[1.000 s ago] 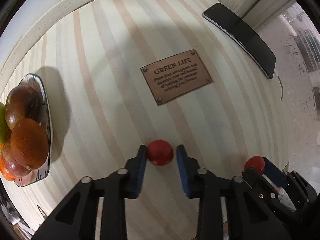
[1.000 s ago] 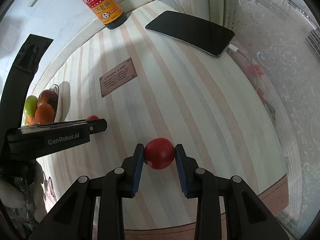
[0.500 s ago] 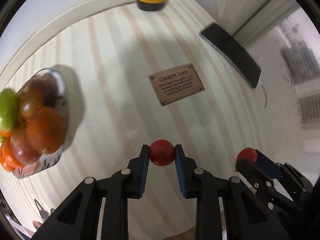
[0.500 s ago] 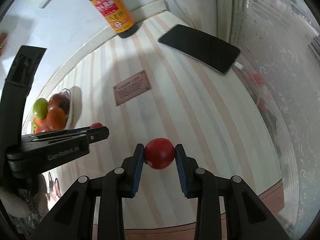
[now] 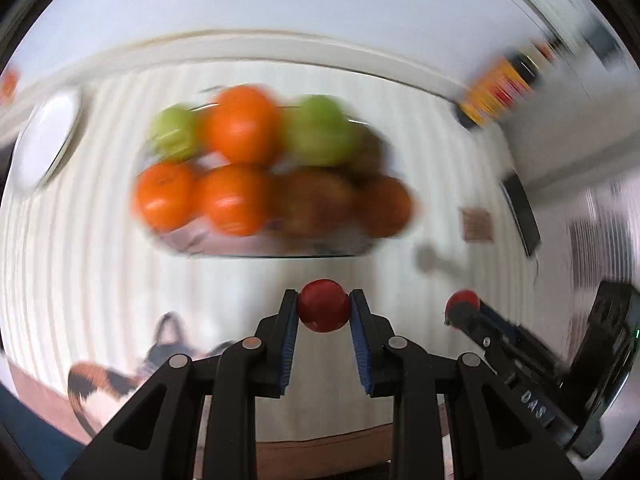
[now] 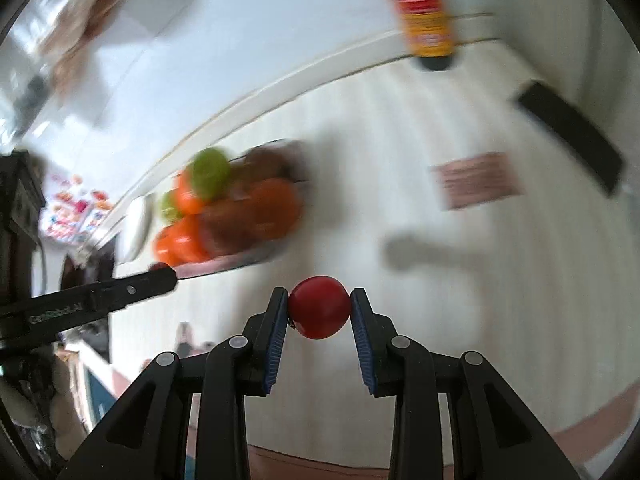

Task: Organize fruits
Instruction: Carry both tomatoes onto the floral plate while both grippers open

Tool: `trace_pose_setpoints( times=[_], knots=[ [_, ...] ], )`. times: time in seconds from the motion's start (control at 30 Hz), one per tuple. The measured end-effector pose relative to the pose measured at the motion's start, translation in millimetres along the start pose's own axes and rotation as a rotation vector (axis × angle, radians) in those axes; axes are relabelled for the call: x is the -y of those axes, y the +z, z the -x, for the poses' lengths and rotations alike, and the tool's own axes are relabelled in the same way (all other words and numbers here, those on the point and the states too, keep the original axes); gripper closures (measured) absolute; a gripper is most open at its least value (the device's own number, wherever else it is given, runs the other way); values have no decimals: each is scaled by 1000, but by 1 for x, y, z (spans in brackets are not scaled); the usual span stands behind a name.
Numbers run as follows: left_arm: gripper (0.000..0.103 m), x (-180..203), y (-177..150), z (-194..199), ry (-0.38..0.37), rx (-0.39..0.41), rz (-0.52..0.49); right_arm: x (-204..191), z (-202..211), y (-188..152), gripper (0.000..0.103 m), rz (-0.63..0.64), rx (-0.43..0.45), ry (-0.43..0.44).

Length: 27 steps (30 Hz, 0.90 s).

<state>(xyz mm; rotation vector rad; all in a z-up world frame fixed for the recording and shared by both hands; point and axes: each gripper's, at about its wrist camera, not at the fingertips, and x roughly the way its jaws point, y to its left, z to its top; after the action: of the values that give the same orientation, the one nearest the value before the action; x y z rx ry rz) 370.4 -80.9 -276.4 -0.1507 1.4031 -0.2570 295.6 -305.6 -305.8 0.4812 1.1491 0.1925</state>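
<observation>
My left gripper (image 5: 324, 312) is shut on a small red tomato (image 5: 323, 311) and holds it above the striped table. A glass fruit bowl (image 5: 280, 246) with oranges, green apples and darker fruit stands just ahead, blurred. My right gripper (image 6: 319, 314) is shut on a second red tomato (image 6: 319, 313). That gripper and its tomato (image 5: 463, 302) also show at the right of the left wrist view. The bowl (image 6: 240, 260) lies to the left in the right wrist view, with the left gripper's finger (image 6: 132, 286) below it.
A soy sauce bottle (image 6: 426, 12) stands at the back by the wall. A black phone (image 6: 568, 136) and a brown plaque (image 6: 476, 186) lie on the table to the right. A white plate (image 5: 46, 144) lies left of the bowl.
Both grippers have lifted and swung left toward the fruit bowl, each still gripping its tomato. The bowl now sits straight ahead of the left gripper; the views are motion-blurred.
</observation>
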Motion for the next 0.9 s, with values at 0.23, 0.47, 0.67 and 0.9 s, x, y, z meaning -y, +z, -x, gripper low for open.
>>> trace_pose_setpoints(
  times=[0.23, 0.47, 0.67, 0.9],
  knots=[
    [80, -86, 11, -4, -138, -22, 260, -68, -62, -1, 69, 21, -5, 89],
    [80, -118, 22, -31, -263, -87, 374, -99, -103, 1, 69, 86, -10, 51],
    [80, -117, 31, -40, -284, -87, 368, -104, -123, 2, 69, 107, -14, 15],
    [79, -114, 40, -55, -216, -100, 343, -107, -135, 1, 68, 117, -21, -11]
  ],
)
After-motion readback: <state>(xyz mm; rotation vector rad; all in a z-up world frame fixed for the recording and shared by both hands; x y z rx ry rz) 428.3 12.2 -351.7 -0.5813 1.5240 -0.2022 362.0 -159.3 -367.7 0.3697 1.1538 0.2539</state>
